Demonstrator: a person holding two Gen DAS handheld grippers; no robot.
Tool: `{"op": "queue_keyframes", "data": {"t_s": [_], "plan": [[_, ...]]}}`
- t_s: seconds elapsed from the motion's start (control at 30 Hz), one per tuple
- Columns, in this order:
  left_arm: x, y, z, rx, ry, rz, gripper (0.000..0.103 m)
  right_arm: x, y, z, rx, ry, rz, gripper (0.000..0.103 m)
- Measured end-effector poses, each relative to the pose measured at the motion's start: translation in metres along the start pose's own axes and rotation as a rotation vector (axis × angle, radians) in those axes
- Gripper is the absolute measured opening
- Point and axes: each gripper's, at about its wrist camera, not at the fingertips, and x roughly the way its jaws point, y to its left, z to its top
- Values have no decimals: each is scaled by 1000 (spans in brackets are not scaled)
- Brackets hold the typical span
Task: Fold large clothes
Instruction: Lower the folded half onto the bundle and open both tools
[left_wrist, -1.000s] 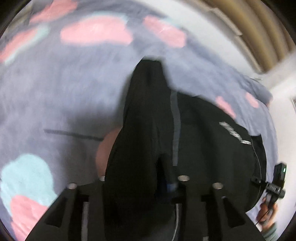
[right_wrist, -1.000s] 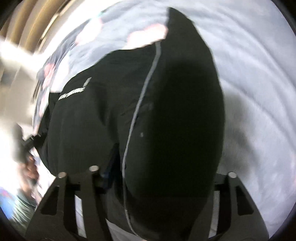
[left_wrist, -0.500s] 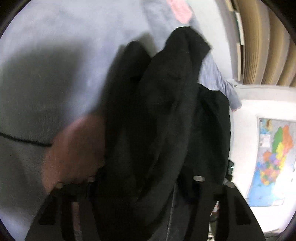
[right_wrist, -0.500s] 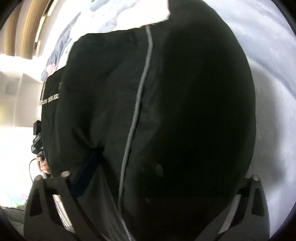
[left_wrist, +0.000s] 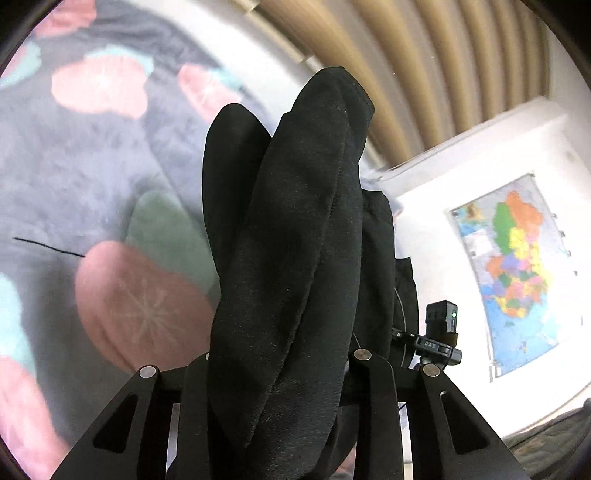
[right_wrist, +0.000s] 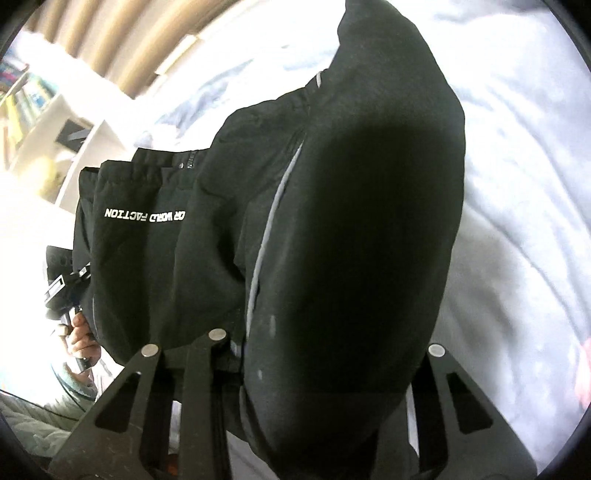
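Our left gripper (left_wrist: 280, 373) was closing, its 2 jaws clamped on a thick bunch of the black garment (left_wrist: 295, 229), which rose up out of them. Our right gripper (right_wrist: 321, 354) was closing too, and gripped another bulky fold of the same garment (right_wrist: 354, 206); a grey stripe (right_wrist: 269, 221) and white lettering (right_wrist: 146, 215) showed on the cloth. The garment hung lifted between both grippers, above the grey blanket (left_wrist: 74, 155) with its pink and teal patches. A tan curtain (left_wrist: 424, 66) and a wall map (left_wrist: 513, 258) stood beyond the blanket's far edge.
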Motion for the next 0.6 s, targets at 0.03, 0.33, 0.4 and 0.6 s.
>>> {"op": "queue_keyframes", "data": {"t_s": [0.03, 0.33, 0.4, 0.6], "plan": [[-8, -5, -3, 9, -11, -3, 32, -5, 9, -1, -15, -7, -3, 31], [-19, 21, -91, -134, 59, 83, 34, 25, 28, -51, -28, 108, -125, 36], [0, 59, -114, -227, 111, 165, 38, 59, 4, -71, 13, 173, -173, 37], [7, 190, -169, -711, 91, 47, 54, 110, -75, -110, 327, 189, -151, 74]]}}
